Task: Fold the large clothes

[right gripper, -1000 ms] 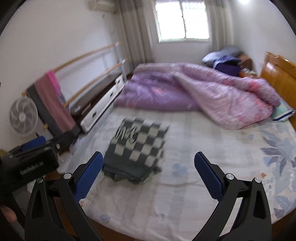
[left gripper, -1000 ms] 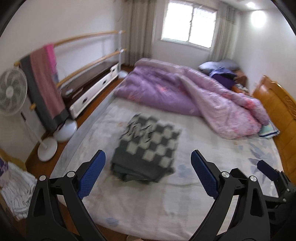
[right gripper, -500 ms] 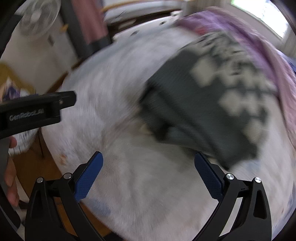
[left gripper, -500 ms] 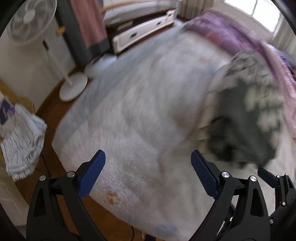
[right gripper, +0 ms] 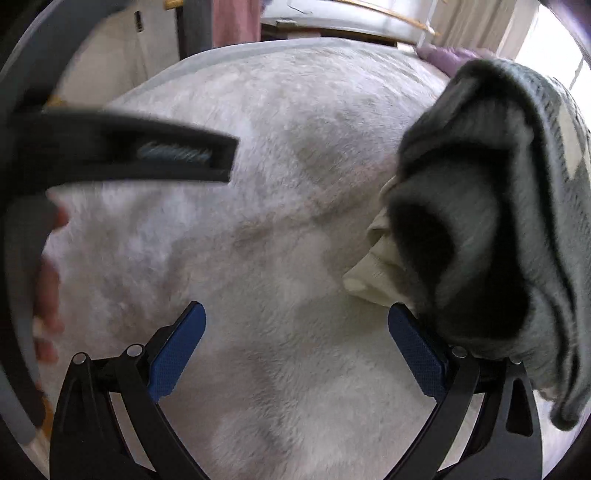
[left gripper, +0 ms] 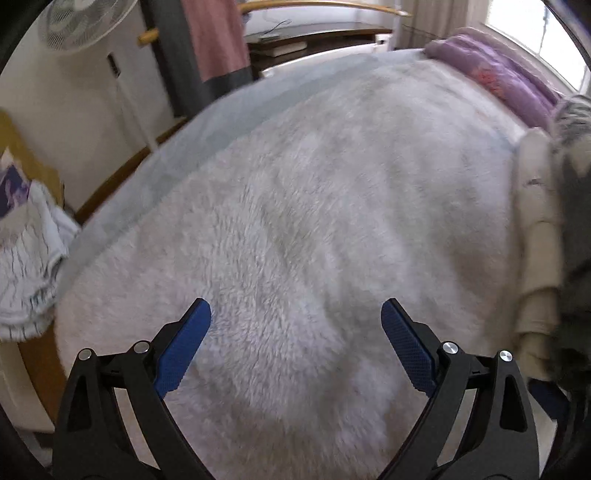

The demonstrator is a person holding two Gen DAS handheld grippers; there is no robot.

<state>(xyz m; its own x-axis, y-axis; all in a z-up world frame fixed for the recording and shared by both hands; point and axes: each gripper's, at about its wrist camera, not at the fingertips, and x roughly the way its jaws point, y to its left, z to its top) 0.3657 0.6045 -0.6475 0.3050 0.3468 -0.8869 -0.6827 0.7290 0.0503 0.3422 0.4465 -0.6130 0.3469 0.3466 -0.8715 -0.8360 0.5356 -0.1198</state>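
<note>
Right tongs [right gripper: 295, 325] agape beside sweater [right gripper: 491, 229]

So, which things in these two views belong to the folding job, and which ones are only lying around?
Belong to the job:
- grey checked garment, folded on the bed
- white fleece bed cover, the work surface
- left gripper and right gripper, both open, holding nothing

Only lying around:
- purple quilt
- standing fan
- pink and grey cloth on the rail
- striped white cloth beside the bed

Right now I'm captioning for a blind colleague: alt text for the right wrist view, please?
Open right gripper hovers low over a fuzzy white bedspread, its right finger beside a folded grey sweater. The left gripper crosses the frame at left.
</note>
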